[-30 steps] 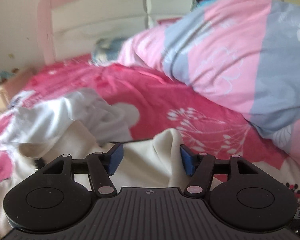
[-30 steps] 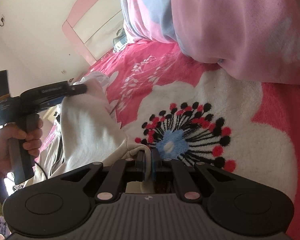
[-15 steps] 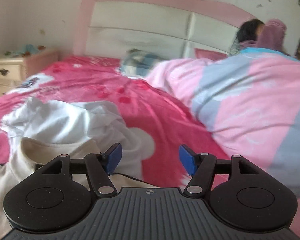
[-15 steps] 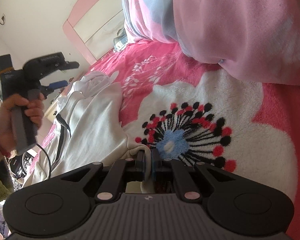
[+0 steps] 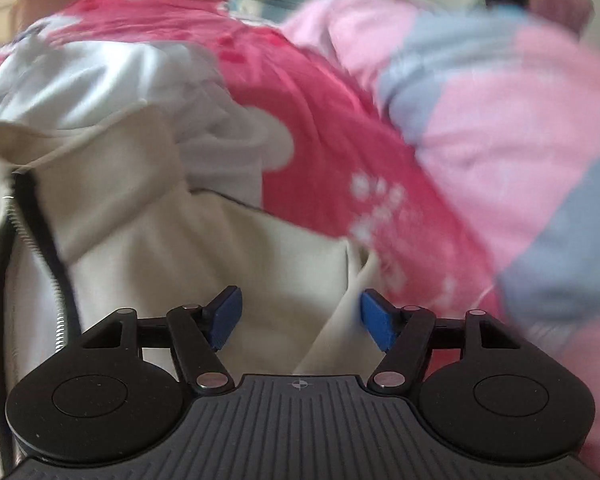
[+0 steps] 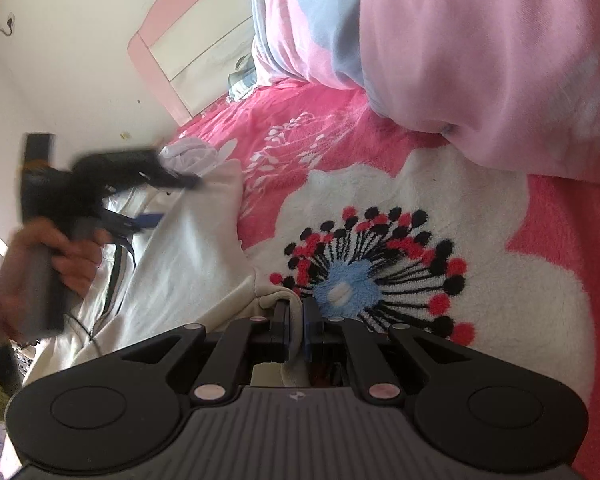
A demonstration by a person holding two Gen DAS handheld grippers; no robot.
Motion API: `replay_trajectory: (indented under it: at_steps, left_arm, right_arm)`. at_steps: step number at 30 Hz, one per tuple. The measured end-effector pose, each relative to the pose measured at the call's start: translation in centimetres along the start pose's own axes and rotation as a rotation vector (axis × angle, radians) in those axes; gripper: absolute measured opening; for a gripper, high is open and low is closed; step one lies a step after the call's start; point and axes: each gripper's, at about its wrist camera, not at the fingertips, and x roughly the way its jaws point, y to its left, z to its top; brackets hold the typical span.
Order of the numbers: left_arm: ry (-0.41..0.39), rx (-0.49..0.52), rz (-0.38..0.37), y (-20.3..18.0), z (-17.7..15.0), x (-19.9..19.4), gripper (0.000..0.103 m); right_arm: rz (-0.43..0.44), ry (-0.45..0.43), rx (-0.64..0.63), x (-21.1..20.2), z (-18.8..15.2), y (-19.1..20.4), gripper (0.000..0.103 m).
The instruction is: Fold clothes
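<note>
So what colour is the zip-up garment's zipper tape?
Black, on the cream zip-up garment; clearest in the left wrist view.

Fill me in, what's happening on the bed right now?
A person is folding a cream jacket on the pink blanket, with a gripper in each hand. The right gripper is shut on a corner of the jacket, pinning it near the blanket's flower print. The left gripper hangs over the jacket with its jaws open and holds nothing; its view is blurred. A white garment lies crumpled beyond the jacket, and a pink-and-blue quilt is heaped to the right.
</note>
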Motion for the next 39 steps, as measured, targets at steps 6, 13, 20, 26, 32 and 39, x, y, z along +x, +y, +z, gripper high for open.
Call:
replay_trajectory:
  at_steps: [6,13,20,26,32,39]
  left_arm:
    - [-0.085,-0.014,0.0,3.6,1.9,-11.3,0.067]
    - [-0.209,-0.111,0.056,10.7,-0.5,-26.4,0.07]
    - [-0.119,-0.139,0.084,13.1,-11.0,-28.7,0.07]
    - [-0.009,-0.078,0.039,11.0,-19.6,-27.0,0.07]
    - [-0.064,0.084,0.065,9.4,-23.4,-27.5,0.07]
    - [-0.134,0.237,0.101,8.2,-25.8,-25.6,0.07]
  right_arm:
    - [-0.047,-0.002,-0.047,0.1,0.0,1.1,0.006]
    - [-0.085,0.004,-0.075,-0.5,0.3,2.2,0.012]
    - [-0.043,0.025,-0.1,-5.3,1.3,6.6,0.014]
    - [0.15,0.304,-0.01,-6.3,-1.9,12.0,0.027]
    - [0.093,0.456,0.08,-3.1,-6.5,13.3,0.03]
    - [0.087,0.482,0.151,-1.5,-8.3,13.2,0.003]
